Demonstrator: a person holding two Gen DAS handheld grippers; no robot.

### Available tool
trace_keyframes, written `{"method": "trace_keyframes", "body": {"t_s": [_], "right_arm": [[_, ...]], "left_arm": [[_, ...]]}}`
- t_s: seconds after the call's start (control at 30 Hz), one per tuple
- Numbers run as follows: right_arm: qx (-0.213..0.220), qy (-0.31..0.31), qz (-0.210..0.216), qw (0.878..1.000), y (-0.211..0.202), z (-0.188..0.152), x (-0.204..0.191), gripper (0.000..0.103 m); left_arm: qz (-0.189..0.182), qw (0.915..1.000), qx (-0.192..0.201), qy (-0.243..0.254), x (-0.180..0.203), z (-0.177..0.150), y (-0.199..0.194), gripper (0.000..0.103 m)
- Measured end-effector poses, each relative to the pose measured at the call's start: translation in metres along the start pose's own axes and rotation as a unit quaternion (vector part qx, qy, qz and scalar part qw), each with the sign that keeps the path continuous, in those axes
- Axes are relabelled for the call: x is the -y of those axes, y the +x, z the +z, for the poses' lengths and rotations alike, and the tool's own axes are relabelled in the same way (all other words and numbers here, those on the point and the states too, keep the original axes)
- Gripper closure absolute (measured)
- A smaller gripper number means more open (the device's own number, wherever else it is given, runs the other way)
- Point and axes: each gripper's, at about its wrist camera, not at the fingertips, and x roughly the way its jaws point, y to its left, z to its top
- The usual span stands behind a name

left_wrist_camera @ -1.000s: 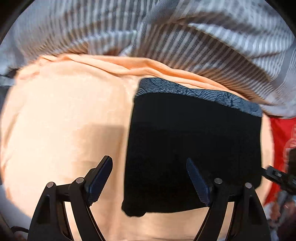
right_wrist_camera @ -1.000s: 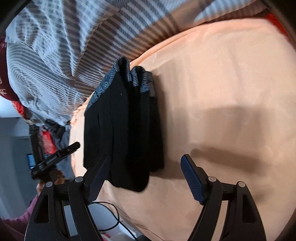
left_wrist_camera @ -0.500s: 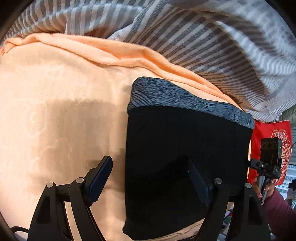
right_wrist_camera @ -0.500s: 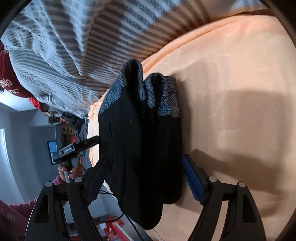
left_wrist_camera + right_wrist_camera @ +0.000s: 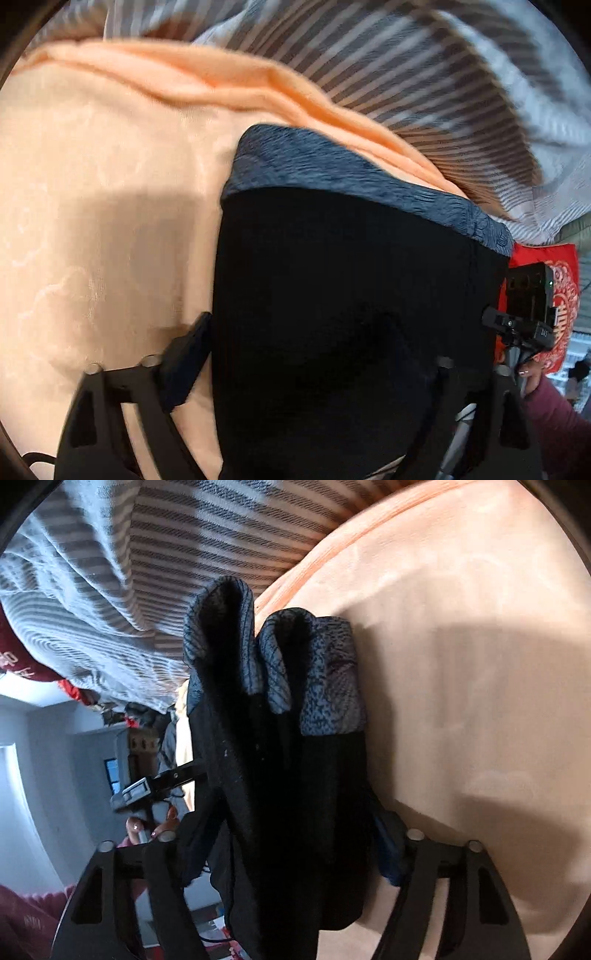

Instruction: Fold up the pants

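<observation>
Biggest of all: a grey-and-white striped blanket [image 5: 424, 62], bunched up along the far side. Just below it, a soft peach blanket [image 5: 92, 206], spread out flat and filling most of both views.

On the peach blanket, the pants [image 5: 351, 277]: black, folded into a thick stack, with a blue-grey patterned waistband [image 5: 332, 166] at the far end, close to the striped blanket. In the right wrist view, seen from the side (layers standing next to each other like pages of a fat book).

Next, the left gripper [image 5: 295, 325], low over the near left part of the pants. One finger on the peach side, just beside the black cloth. The other finger over the black cloth and very hard to pick out, dark on dark. Jaws just now closing in, with the left edge of the pants between them. Pinching the cloth or not: cannot tell.

Then the right gripper [image 5: 284, 819], at the near end of the stack. One finger on each side, both pressed against the black cloth. Jaws just now closing in too, and clamped on the pants.

Smaller things: a red cushion [image 5: 561, 295] with a pale pattern, off past the far side of the pants. Smallest, a hand [image 5: 155, 823] in a dark pink sleeve, wrapped round the handle of the left gripper.
</observation>
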Motion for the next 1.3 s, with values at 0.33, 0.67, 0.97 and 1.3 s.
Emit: {"method": "trace_keyframes", "body": {"t_s": [0.33,0.67,0.97,1.3], "right_arm": [[0.020,0.005,0.027,0.999,-0.024,-0.030,-0.021,0.054],[0.005,0.007,0.021,1.000,-0.034,-0.105,-0.027,0.054],[0.052,-0.030,-0.119,0.991,-0.020,-0.150,-0.011,0.039],[0.122,0.002,-0.293,0.948,-0.043,-0.171,-0.033,0.022]], "left_arm": [[0.032,0.9982,0.037,0.034,0.048,-0.033,-0.057,0.045],[0.052,0.9978,0.028,0.030,0.058,-0.103,-0.074,0.045],[0.124,0.9900,0.059,0.030,0.029,-0.146,-0.043,0.030],[0.226,0.9677,0.082,0.074,0.046,-0.174,-0.074,0.023]]}}
